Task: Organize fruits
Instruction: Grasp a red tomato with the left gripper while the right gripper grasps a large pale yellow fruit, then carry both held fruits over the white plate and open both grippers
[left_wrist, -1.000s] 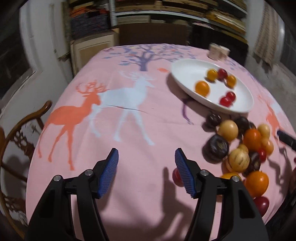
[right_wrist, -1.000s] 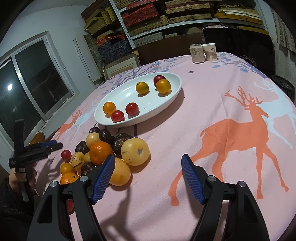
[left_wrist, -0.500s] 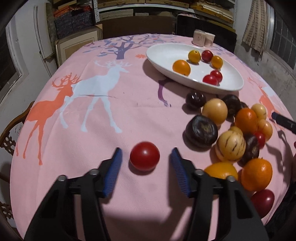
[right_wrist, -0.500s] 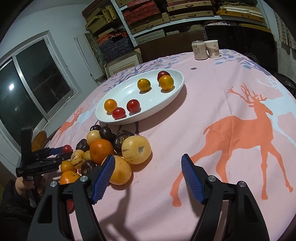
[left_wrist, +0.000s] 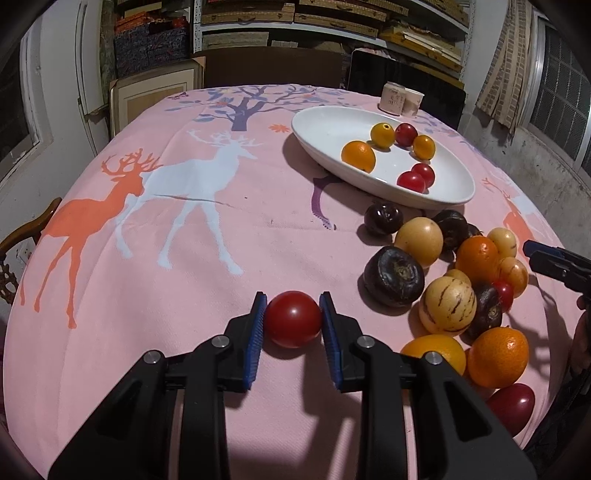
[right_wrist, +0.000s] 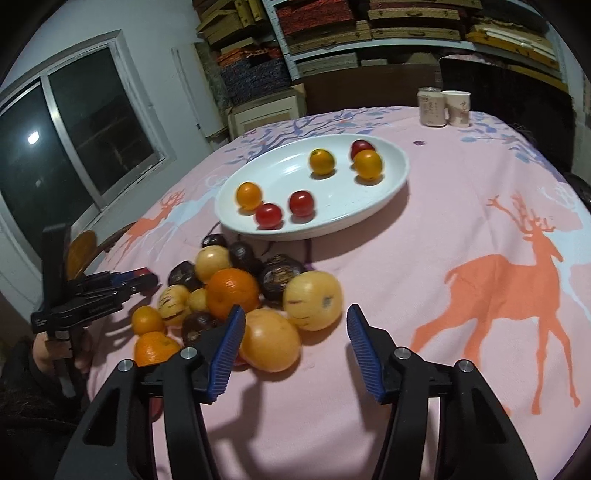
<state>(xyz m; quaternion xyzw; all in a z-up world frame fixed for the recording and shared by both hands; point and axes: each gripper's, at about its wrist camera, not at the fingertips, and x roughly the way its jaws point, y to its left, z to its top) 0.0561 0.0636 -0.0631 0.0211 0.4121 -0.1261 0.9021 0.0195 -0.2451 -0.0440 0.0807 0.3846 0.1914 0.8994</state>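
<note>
Red tomato (left_wrist: 293, 318) on pink tablecloth (left_wrist: 177, 295), well short of white plate (left_wrist: 325, 125), left of loose fruit pile. My left gripper (left_wrist: 291, 321) just closed; blue pads now pinch tomato on both sides. Grasp looks secured, so lift toward plate seems next. My right gripper (right_wrist: 295, 341) narrowing over pile, jaws apart, gripping nothing. Plate holds 6 fruits: 3 orange-yellow, 3 red. 2 cups (right_wrist: 443, 107) beyond plate.

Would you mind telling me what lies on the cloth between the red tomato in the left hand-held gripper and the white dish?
Nothing lies there: in the left wrist view, only bare pink tablecloth runs from the red tomato to the white dish; the fruit pile sits off to the right.
</note>
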